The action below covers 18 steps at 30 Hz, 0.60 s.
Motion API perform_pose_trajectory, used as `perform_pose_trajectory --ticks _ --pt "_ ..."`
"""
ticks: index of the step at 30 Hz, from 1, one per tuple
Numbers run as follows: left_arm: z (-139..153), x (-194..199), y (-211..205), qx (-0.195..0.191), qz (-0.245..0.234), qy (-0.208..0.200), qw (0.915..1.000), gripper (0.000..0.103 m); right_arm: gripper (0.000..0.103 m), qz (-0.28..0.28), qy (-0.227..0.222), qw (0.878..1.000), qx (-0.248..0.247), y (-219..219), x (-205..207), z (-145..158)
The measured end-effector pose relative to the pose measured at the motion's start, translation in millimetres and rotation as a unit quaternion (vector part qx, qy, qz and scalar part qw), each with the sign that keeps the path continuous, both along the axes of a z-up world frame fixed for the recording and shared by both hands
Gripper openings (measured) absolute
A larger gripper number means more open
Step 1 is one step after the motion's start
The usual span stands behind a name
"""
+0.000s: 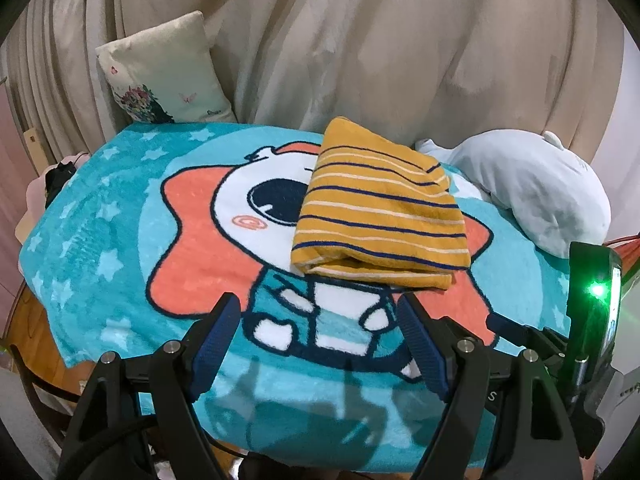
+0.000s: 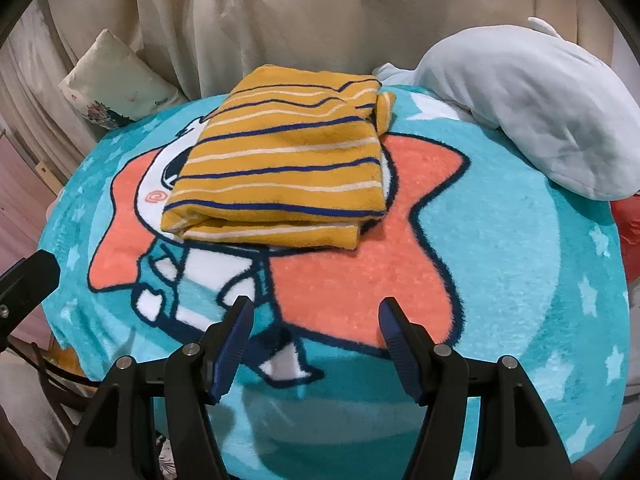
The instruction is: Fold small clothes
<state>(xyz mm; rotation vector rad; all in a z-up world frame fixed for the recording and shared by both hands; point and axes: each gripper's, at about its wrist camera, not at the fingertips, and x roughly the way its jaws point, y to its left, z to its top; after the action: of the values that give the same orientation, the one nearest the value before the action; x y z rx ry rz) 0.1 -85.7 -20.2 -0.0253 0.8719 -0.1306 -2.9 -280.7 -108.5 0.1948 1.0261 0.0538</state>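
A mustard-yellow garment with navy and white stripes (image 1: 380,208) lies folded into a compact rectangle on a teal cartoon blanket (image 1: 120,216). It also shows in the right wrist view (image 2: 288,164), on the blanket (image 2: 520,280). My left gripper (image 1: 320,308) is open and empty, hovering just in front of the garment's near edge. My right gripper (image 2: 316,312) is open and empty, a little back from the garment. Part of the right gripper's body (image 1: 592,320) with a green light shows at the right of the left wrist view.
A pale grey plush toy (image 2: 532,108) lies at the blanket's far right; it also shows in the left wrist view (image 1: 536,192). A floral cushion (image 1: 164,76) leans against beige curtains (image 1: 360,40) at the far left. The blanket covers a table with a wooden edge (image 1: 36,340).
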Motion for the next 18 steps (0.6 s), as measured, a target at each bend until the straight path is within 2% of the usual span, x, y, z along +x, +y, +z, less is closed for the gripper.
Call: perform_pose_trajectory --ticks 12,14,18 --pt "-8 9 3 -0.001 0.001 0.016 0.9999 0.080 0.070 -0.009 0.020 1.000 0.004 0 3 -8" --pt "-9 11 8 -0.006 0.006 0.019 0.9998 0.080 0.070 -0.014 0.014 1.000 0.011 -2 4 -7" --pt "-13 15 19 -0.014 0.018 0.029 0.9993 0.080 0.070 -0.041 -0.011 0.997 0.060 -30 22 1"
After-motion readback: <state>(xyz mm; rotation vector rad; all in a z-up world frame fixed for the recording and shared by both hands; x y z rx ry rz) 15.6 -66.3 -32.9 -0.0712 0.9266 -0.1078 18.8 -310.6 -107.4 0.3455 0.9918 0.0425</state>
